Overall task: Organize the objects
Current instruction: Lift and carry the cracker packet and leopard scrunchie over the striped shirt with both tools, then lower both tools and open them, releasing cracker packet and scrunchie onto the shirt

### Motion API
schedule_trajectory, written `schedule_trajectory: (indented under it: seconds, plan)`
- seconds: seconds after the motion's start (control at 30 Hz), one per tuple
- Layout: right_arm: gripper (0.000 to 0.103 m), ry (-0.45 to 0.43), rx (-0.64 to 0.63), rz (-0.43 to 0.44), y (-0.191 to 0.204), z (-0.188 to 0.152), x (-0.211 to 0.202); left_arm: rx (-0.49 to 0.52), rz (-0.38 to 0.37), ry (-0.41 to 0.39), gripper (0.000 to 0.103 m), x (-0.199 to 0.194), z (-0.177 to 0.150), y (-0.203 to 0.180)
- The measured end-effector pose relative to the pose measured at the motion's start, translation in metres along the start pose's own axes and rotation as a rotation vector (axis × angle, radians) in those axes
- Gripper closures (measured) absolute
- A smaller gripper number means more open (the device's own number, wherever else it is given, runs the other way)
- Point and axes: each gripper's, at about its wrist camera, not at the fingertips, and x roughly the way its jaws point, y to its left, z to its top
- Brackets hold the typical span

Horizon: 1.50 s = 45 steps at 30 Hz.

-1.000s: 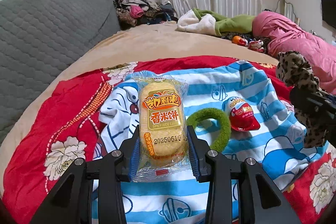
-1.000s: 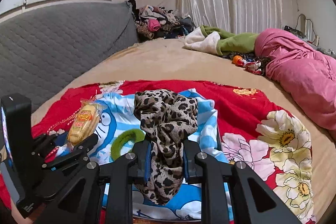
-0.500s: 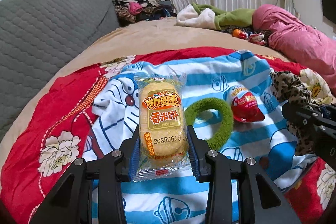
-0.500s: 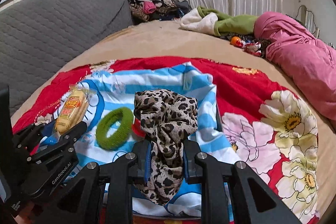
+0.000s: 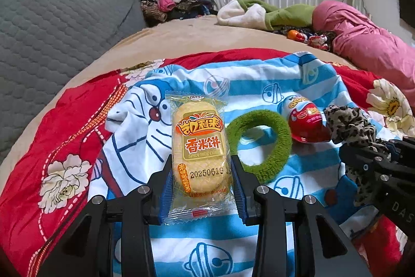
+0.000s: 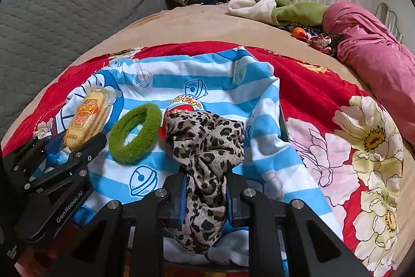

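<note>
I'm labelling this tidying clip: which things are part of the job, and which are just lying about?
Job:
- rice cake packet, in the left gripper
- leopard-print scrunchie, in the right gripper
- green hair tie
- chocolate egg
- striped cartoon cloth

Lying about:
- pink quilt
- clothes heap
- grey headboard

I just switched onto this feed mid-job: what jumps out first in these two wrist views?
The left gripper is clamped on a yellow rice cake packet over the blue-striped cartoon cloth, and the right gripper pinches a bunched leopard-print scrunchie. Between them on that cloth lie a fuzzy green hair ring and a red-and-white chocolate egg, the egg right beside the scrunchie.
</note>
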Motion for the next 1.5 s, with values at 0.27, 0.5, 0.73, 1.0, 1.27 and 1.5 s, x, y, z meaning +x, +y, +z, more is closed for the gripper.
schedule_trajectory:
  seconds: [0.27,0.5,0.73,1.0,1.27,1.5]
  plan:
    - [0.079,0.029,-0.001,-0.001,0.000,-0.001,0.009,-0.018,-0.002,0.012,0.062,0.005,-0.002,0.004]
    - [0.079,0.048,0.004,-0.007,-0.001,-0.002,0.013,-0.023,-0.005,0.029,0.060,0.009,-0.003,0.005]
    - [0.079,0.057,0.005,-0.012,-0.002,-0.004,0.016,-0.035,-0.011,0.045,0.059,0.012,-0.004,0.007]
    - [0.079,0.073,0.005,-0.018,-0.002,-0.006,0.021,-0.046,-0.019,0.073,0.058,0.018,-0.005,0.009]
    - [0.076,0.081,0.017,-0.011,-0.004,-0.006,0.021,-0.053,-0.011,0.072,0.045,0.017,-0.004,0.010]
    - [0.070,0.078,0.028,-0.002,-0.006,-0.005,0.017,-0.073,-0.034,0.091,0.030,0.015,-0.005,0.012]
